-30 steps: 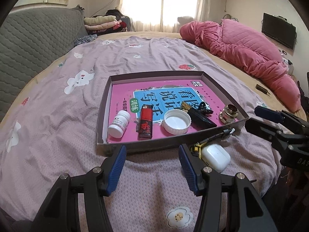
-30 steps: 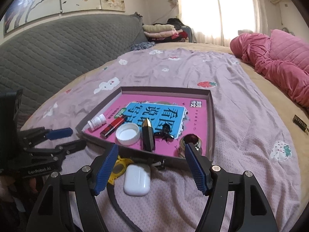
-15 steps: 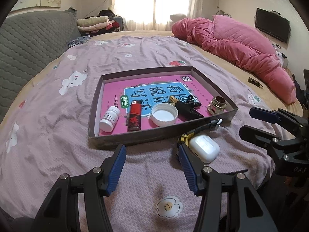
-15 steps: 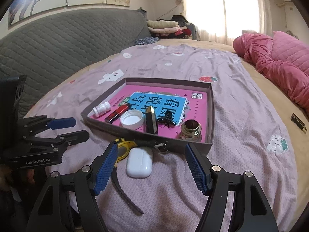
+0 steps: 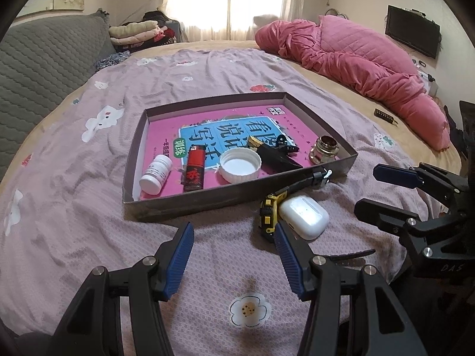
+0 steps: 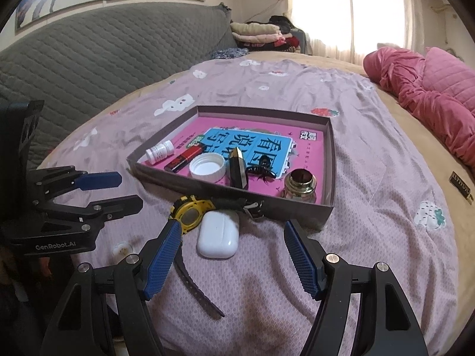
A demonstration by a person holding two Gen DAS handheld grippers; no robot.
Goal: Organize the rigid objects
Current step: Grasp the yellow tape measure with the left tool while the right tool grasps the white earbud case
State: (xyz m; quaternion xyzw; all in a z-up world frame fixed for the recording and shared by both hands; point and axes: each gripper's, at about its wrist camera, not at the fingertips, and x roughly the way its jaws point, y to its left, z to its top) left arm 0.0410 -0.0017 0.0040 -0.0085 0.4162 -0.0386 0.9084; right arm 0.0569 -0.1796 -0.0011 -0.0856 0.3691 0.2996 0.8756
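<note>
A shallow grey box point(image 5: 207, 200) point(image 6: 331, 148) lies on the bed. In it are a white pill bottle point(image 5: 156, 174) point(image 6: 160, 152), a red lighter point(image 5: 194, 171) point(image 6: 184, 160), a white lid point(image 5: 240, 166) point(image 6: 207, 167), a black and gold stick point(image 5: 274, 155) point(image 6: 238, 169), a black hair clip point(image 6: 264, 171) and a brass cap point(image 5: 324, 149) point(image 6: 300, 184). A white earbud case point(image 5: 303, 216) point(image 6: 218, 234) and a yellow watch point(image 5: 268, 213) point(image 6: 191, 213) lie outside, before the box. My left gripper point(image 5: 234, 258) and right gripper point(image 6: 233, 262) are open and empty, short of them.
A pink quilt point(image 5: 356, 62) point(image 6: 430, 89) is heaped at the far right. A grey padded headboard point(image 5: 44, 59) point(image 6: 104, 50) runs along the left. A small dark bar point(image 5: 385, 115) point(image 6: 461, 187) lies on the tan sheet at the right. Folded clothes point(image 5: 139, 32) are stacked at the back.
Both grippers have drawn back from the box and risen a little, so the box and the earbud case look farther away. Nothing on the bed has moved.
</note>
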